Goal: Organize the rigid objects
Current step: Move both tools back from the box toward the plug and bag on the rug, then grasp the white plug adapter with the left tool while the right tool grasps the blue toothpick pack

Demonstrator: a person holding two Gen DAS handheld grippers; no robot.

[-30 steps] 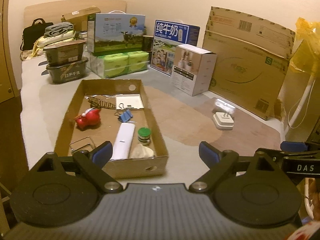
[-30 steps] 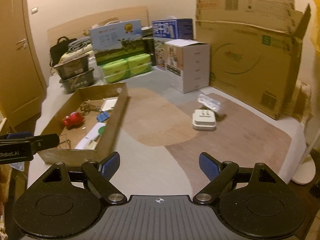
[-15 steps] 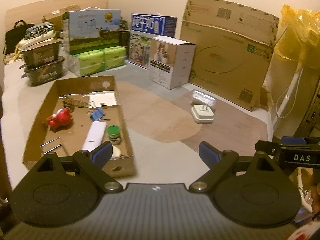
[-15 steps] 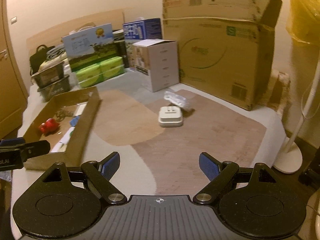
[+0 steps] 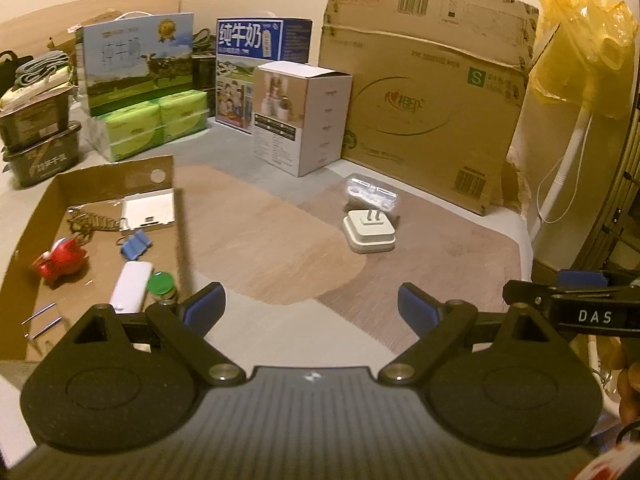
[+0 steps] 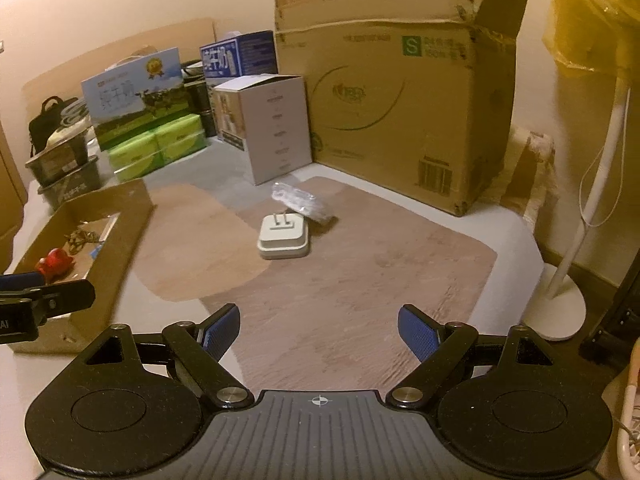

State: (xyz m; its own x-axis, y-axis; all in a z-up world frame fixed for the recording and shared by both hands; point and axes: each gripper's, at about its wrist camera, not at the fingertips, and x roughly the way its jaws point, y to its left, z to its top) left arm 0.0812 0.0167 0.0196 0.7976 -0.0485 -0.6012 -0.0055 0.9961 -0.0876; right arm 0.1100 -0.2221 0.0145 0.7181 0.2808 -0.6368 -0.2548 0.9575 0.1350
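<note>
On the rug (image 6: pixel 360 280) — white plug (image 6: pixel 284 236), cardboard tray (image 5: pixel 100 184) — both tongs (image 5: pixel 310 310) (image 6: pixel 319 330) gape empty.

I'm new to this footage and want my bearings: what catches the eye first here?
A white plug adapter sits alone mid-mat, prongs up, with a clear plastic packet right behind it. To the left, a shallow cardboard tray holds small things, among them a red toy and a blue binder clip. A big cardboard box stands behind.
</note>
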